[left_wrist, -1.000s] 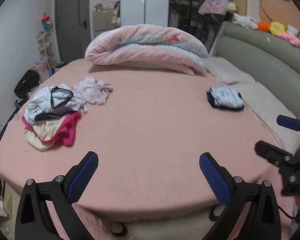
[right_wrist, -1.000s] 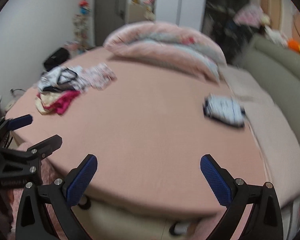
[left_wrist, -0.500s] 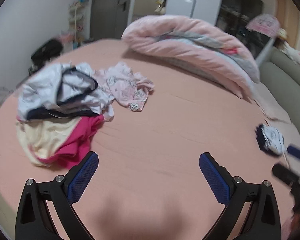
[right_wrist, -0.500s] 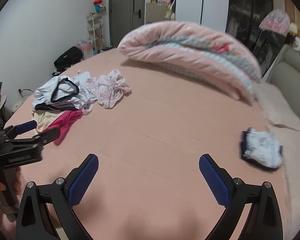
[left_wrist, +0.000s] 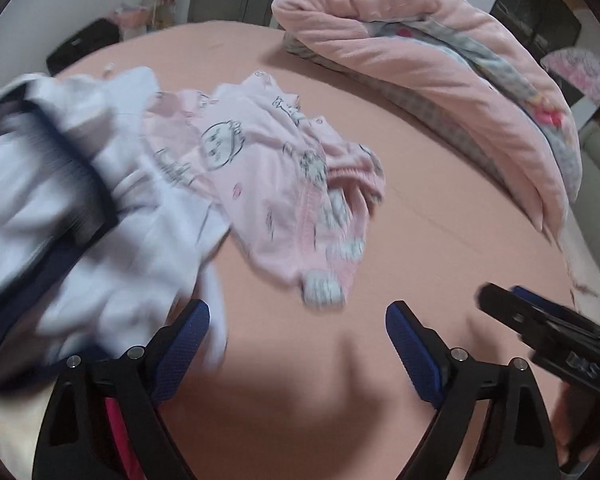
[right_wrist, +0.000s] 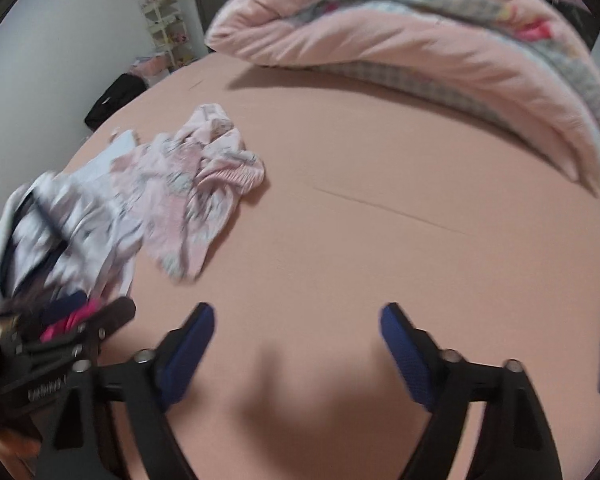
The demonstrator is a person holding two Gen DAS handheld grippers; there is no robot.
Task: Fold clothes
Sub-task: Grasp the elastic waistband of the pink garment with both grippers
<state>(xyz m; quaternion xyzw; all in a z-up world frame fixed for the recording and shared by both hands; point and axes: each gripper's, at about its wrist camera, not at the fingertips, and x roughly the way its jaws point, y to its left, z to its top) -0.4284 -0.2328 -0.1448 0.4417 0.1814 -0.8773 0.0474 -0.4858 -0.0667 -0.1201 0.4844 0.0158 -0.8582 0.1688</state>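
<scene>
Pink bedsheet [left_wrist: 440, 248] fills my left view: my left gripper [left_wrist: 298, 344], jaws just narrowing yet wide and empty, hangs beside the white-and-navy heap [left_wrist: 60, 216], the pink cartoon-print garment [left_wrist: 284, 200] crumpled just ahead. Over to my right view, my right gripper [right_wrist: 298, 340] has been closing too, nothing between its pads, over bare sheet with that pink garment up-left. I reckon pinching now could snag two layers, or the sheet.
</scene>
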